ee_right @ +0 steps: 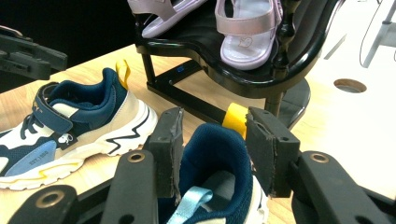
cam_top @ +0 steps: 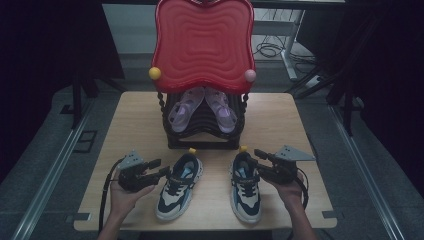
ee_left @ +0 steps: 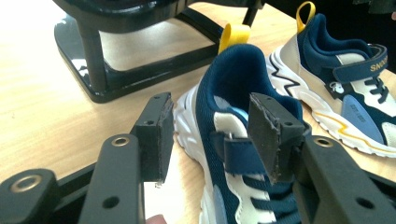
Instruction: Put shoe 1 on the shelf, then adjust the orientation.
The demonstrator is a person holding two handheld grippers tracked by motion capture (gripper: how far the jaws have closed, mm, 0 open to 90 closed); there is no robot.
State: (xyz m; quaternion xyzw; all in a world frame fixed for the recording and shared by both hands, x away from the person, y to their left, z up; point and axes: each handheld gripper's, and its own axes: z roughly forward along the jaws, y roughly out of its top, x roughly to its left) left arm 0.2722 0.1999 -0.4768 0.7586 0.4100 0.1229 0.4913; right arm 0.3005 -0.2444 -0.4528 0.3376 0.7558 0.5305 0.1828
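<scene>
- My left gripper sits at the left sneaker, just in front of the rack on the worktop.
- In the left gripper view its fingers are spread wide: one pad is outside the sneaker's side wall, the other over the strap and tongue. A gap shows at the outer pad, so nothing is clamped.
- My right gripper is at the right sneaker, also just in front of the rack.
- In the right gripper view its fingers straddle the heel collar of that sneaker, one on each side, the yellow pull loop by the far one. They are close to the collar, but I cannot tell if they are pressing it.
- Both sneakers lie side by side in front of the rack, heels toward it, toes toward me, soles on the worktop, a strip of bare wood between them.
- The rack is black, with a pair of lilac sandals on its shelf, and a red wavy tray on top.
- The rack stands at the far middle of the worktop.
</scene>
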